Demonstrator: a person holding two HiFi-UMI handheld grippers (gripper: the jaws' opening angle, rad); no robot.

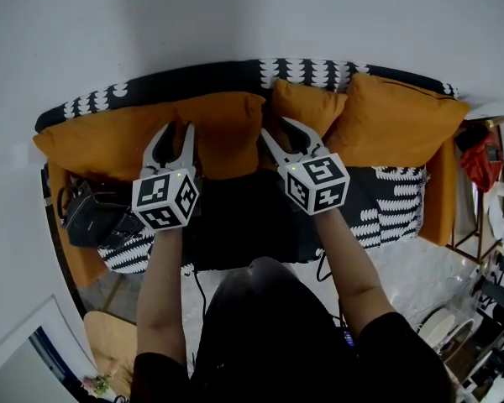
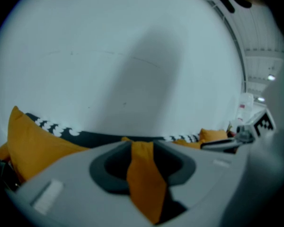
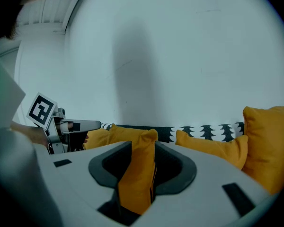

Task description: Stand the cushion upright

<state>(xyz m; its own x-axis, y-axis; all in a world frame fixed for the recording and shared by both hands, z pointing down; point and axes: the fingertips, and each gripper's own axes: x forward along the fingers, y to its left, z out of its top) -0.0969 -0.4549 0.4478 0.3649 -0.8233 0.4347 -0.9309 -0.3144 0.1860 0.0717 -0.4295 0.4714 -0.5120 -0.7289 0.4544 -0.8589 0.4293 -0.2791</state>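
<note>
Two-handed, straddles an orange cushion (image 1: 227,133) upright on the patterned sofa (image 1: 386,196), white wall (image 1: 252,15) behind it, left gripper (image 1: 178,128) and right gripper (image 1: 276,127) parted, unclamped.

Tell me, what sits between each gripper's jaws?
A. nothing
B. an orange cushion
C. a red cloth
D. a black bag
B: both gripper views show the cushion, orange, standing between the parted jaws.
</note>
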